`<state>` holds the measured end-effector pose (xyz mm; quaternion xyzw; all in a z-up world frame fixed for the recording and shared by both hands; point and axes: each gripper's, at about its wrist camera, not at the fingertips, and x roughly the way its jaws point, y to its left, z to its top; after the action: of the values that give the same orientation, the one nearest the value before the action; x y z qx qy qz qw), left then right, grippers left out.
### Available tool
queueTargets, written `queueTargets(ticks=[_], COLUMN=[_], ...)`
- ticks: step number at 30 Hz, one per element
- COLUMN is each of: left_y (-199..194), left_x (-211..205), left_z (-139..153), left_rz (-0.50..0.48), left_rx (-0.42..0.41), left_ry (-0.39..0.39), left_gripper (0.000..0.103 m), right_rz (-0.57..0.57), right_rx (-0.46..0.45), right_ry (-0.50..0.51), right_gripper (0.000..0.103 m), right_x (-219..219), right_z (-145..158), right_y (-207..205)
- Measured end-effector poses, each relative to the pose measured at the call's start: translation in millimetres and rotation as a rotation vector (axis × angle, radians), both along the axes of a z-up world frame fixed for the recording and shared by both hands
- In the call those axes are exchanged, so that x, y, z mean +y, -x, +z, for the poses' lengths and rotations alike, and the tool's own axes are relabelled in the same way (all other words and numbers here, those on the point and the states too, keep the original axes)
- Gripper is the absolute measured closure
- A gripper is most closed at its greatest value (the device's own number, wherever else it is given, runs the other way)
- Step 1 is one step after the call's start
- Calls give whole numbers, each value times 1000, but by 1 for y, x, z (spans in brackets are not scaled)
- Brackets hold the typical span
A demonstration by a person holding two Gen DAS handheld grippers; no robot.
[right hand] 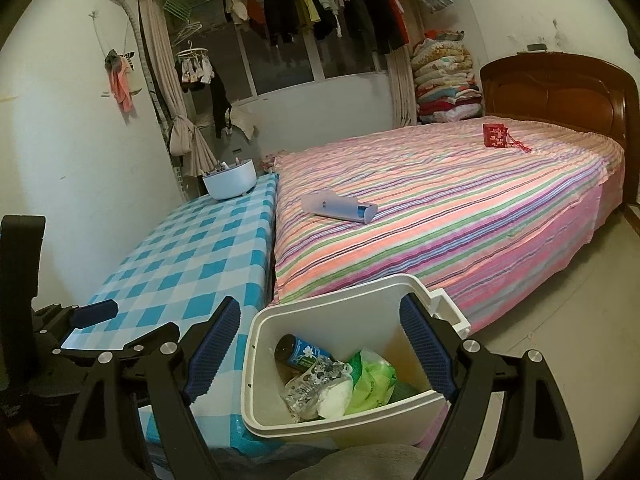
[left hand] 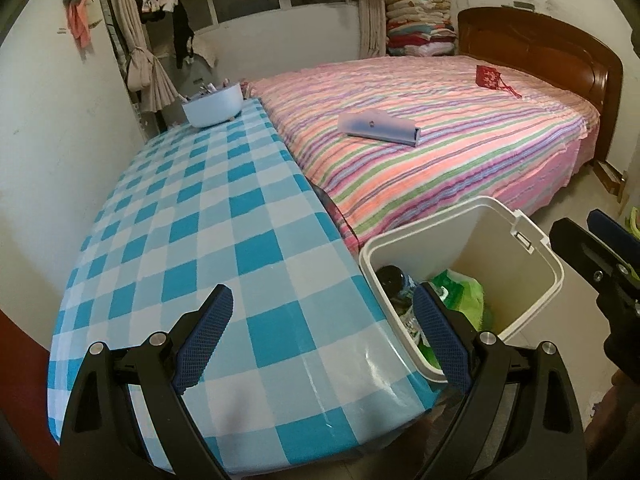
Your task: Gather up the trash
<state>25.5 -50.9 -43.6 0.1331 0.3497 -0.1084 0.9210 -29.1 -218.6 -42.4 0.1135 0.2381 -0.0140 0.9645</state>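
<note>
Left wrist view: the left claw (left hand: 323,330) hangs spread and empty over the table's (left hand: 192,208) near corner. Just right of it the bin (left hand: 532,276) stands on the floor against the table edge, probably so trash can be dropped straight in. The table ahead shows only a bowl (left hand: 214,106) at its far end.

Right wrist view: the right claw (right hand: 320,350) is spread wide, holding nothing, above the bin (right hand: 344,426). Below it lie a can (right hand: 298,352), clear wrapper (right hand: 316,376) and green bag (right hand: 372,380), so collecting looks nearly done.
</note>
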Motion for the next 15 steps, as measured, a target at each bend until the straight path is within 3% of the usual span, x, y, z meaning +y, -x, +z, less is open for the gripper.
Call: queueTargets(ticks=[8, 15], left_y=[-5, -5], left_x=[0, -1], left_z=[-11, -8], left_rz=[-8, -5], left_rx=[59, 54], left_ry=[2, 1], left_gripper=[13, 13], right_rz=[-1, -1], right_rx=[2, 3], right_ry=[0, -1], right_gripper=[23, 23], right_x=[1, 1], right_z=[-1, -2], right_y=[0, 0])
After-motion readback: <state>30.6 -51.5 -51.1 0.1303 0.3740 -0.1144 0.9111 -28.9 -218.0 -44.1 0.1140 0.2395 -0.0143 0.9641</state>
